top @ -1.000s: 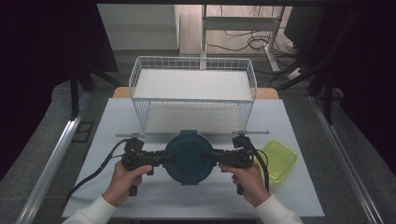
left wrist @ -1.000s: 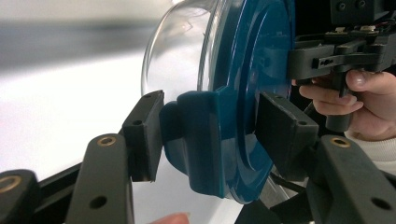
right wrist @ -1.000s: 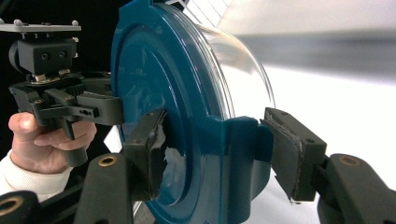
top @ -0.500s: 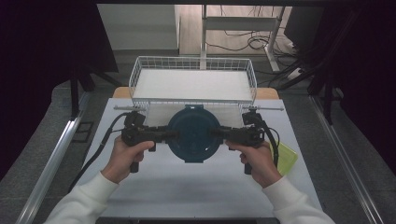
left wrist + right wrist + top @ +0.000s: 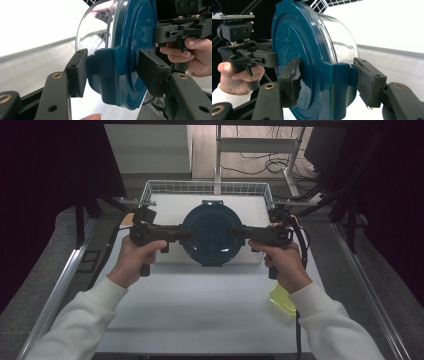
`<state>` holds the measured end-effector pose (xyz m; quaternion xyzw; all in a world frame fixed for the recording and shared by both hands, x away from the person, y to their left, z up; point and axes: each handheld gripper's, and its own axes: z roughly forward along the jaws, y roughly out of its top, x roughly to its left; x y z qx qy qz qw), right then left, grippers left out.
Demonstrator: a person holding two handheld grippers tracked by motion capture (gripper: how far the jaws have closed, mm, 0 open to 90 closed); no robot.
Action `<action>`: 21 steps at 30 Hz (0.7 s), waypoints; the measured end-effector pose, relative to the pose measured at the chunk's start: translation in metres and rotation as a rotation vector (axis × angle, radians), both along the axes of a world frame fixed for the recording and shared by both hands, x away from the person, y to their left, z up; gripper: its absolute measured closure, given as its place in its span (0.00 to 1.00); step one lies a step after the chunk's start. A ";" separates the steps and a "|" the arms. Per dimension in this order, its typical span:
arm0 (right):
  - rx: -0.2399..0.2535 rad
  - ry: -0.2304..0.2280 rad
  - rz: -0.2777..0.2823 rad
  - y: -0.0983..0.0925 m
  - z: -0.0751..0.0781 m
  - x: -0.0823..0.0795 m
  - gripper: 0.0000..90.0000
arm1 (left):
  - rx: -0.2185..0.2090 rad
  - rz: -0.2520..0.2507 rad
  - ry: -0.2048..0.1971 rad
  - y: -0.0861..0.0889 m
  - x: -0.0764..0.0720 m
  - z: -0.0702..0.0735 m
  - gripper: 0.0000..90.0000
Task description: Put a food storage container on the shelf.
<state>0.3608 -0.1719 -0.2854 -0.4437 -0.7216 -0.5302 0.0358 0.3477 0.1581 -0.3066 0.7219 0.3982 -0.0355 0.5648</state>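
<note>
Both tools are carrying a round container point(image 5: 212, 234) in the air above the white bench point(image 5: 200, 310), right in front of the wire basket point(image 5: 150, 187). The container is showing a deep teal lid, circular with raised concentric rings and squared locking tabs jutting from its rim, and under the lid sits a clear, glossy bowl that is catching reflections of the basket mesh. In the high view the lid is facing the camera, with tabs at top, bottom and both sides. The left tool point(image 5: 172, 234) is pinching the tab on the container's left edge; in the left gripper view point(image 5: 112, 72) its black pads are pressing either side of that chunky teal tab. The right tool point(image 5: 250, 234) is doing the same opposite, its worn pads clamping the other tab in the right gripper view point(image 5: 329, 82). A yellow-green tub point(image 5: 283, 299) is lying on the bench beside the right sleeve.
</note>
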 end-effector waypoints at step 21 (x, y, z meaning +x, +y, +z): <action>0.042 0.015 0.011 0.005 -0.001 0.050 0.46 | 0.017 0.015 0.000 0.007 0.042 0.006 0.49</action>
